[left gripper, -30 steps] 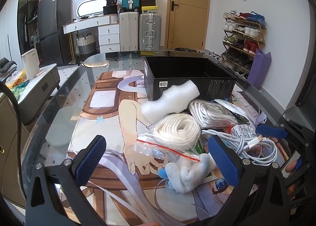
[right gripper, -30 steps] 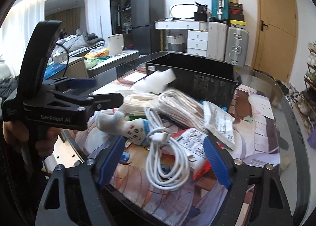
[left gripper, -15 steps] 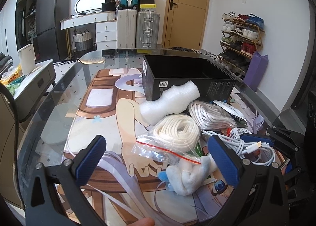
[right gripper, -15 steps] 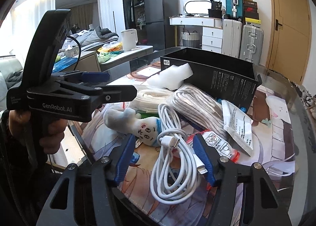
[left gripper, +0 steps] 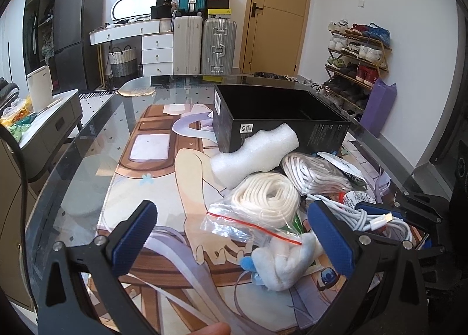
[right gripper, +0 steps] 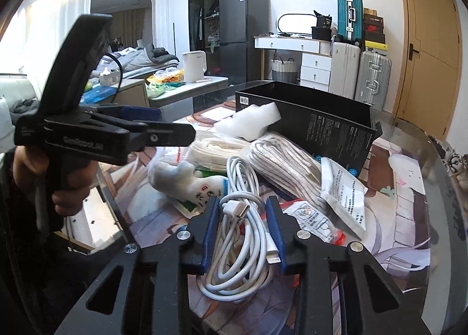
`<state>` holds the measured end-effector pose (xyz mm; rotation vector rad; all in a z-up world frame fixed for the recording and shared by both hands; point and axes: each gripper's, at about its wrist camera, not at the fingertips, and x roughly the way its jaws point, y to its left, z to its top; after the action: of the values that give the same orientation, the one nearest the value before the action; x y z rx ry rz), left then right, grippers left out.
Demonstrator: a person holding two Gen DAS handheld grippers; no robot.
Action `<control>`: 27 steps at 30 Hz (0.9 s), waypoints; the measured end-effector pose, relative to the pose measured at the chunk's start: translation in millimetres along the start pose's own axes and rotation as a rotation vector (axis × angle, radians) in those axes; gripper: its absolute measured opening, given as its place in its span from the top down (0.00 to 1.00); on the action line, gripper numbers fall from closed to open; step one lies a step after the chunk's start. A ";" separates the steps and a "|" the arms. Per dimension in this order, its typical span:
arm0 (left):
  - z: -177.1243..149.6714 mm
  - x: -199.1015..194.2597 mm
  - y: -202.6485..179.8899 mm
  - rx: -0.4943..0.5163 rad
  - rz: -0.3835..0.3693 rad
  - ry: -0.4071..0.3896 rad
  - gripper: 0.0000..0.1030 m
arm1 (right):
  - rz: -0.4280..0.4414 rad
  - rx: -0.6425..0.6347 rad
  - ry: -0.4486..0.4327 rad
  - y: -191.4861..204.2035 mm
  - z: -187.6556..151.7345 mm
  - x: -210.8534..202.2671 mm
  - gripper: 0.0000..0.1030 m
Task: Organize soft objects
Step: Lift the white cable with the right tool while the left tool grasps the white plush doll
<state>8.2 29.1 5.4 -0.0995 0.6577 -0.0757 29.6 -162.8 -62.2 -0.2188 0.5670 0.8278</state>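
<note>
A pile of soft things lies on the printed mat in front of an open black box point(left gripper: 280, 118). It holds a white foam piece point(left gripper: 254, 153), two white rope coils point(left gripper: 266, 200), a plush toy point(left gripper: 280, 262), a clear zip bag point(left gripper: 248, 226) and a coiled white charging cable point(right gripper: 242, 232). My right gripper point(right gripper: 242, 209) is shut on the cable bundle; it also shows in the left wrist view point(left gripper: 377, 212). My left gripper point(left gripper: 231, 235) is open and empty, held above the mat just left of the pile.
The glass table point(left gripper: 87, 142) curves away at the left and far edges. A paper packet point(right gripper: 342, 188) and a red-edged sachet point(right gripper: 316, 221) lie right of the cable. The left gripper's body point(right gripper: 96, 130) is close on the right gripper's left.
My right gripper's jaws have closed from wide open onto the white cable bundle. The left gripper stays open and has drifted slightly.
</note>
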 end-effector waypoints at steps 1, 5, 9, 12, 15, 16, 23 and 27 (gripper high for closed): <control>0.0 0.1 -0.1 0.002 0.000 0.000 0.00 | 0.004 0.008 -0.007 -1.2 -0.4 -2.3 0.69; -1.0 -0.4 -0.8 0.008 -0.006 -0.001 0.00 | 0.028 0.038 -0.042 -3.4 1.2 -10.9 0.69; -0.4 2.5 -1.6 0.016 -0.013 0.007 0.00 | 0.043 0.075 -0.094 -10.4 4.8 -24.5 0.69; 3.1 7.6 -4.1 0.039 -0.004 0.025 0.00 | 0.035 0.108 -0.125 -15.6 6.4 -32.0 0.69; 7.4 13.7 -9.8 0.086 0.004 0.044 0.00 | 0.011 0.130 -0.144 -18.1 6.9 -37.8 0.69; 8.2 13.9 -11.3 0.095 -0.004 0.048 0.00 | 0.004 0.135 -0.147 -19.7 7.6 -38.3 0.69; 1.8 4.1 -16.3 0.095 -0.042 0.066 0.00 | -0.045 0.181 -0.195 -28.4 7.5 -54.7 0.69; -1.8 -2.3 -20.1 0.106 -0.079 0.076 0.00 | -0.054 0.198 -0.199 -30.4 5.1 -58.0 0.69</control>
<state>4.5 9.3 7.6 -0.0201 0.7243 -0.1912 23.0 -217.7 -26.7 0.0292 0.4505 0.7262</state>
